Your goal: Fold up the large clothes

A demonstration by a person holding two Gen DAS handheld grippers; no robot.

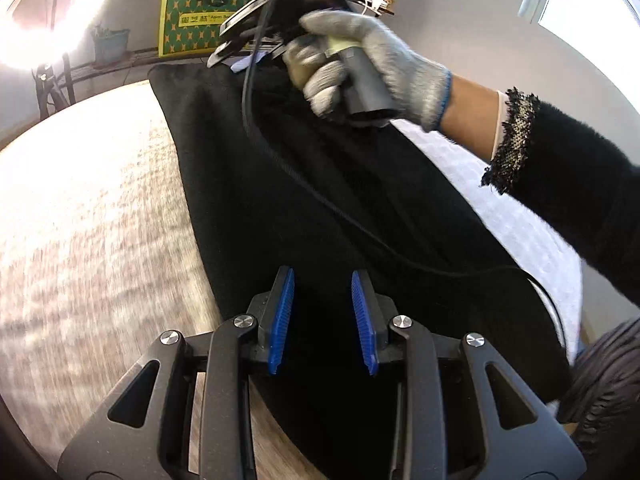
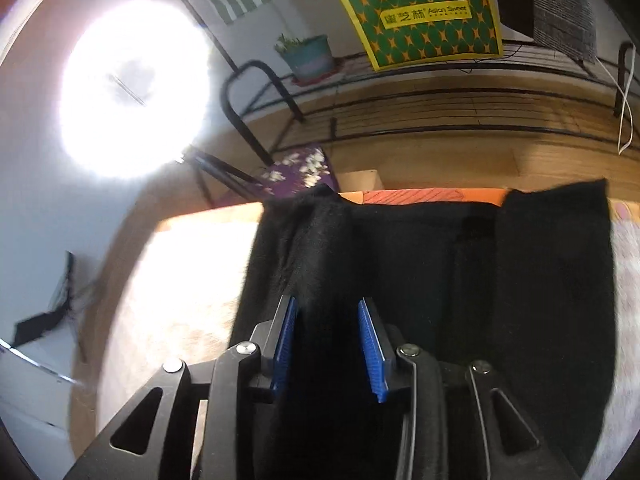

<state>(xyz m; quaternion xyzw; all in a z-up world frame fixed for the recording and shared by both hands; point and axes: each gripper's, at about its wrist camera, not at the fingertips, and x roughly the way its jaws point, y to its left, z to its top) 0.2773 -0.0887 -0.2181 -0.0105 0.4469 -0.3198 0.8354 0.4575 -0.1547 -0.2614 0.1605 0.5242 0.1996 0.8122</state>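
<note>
While the black garment point(image 1: 312, 200) lies spread lengthwise on the wooden table point(image 1: 88, 216), both grippers hang over it, angled down. Left gripper point(image 1: 323, 280): blue pads point(image 1: 282, 320) parted, dark cloth directly below and between them, but the frame does not show whether the pads press on any fabric, so grip cannot be told. Right gripper point(image 2: 328, 308): blue pads apart, jaws spread, black cloth under the gap, a raised ridge of fabric running up from the left pad; no pinch visible. In the left wrist view the right gripper shows at the top, held by a grey-gloved hand point(image 1: 360, 60) with a black fuzzy sleeve point(image 1: 572, 184), its black cable point(image 1: 304, 192) draped across the garment. White quilted cloth point(image 1: 520, 216) lies beside the garment on its right edge. Far end of the garment shows a folded-over panel at right in the right wrist view point(image 2: 556, 248), with an orange sheet point(image 2: 416, 196) just beyond it. Background: ring light point(image 2: 132, 92), green-yellow bag point(image 2: 420, 16), potted plant point(image 2: 308, 56) on a wire rack.
</note>
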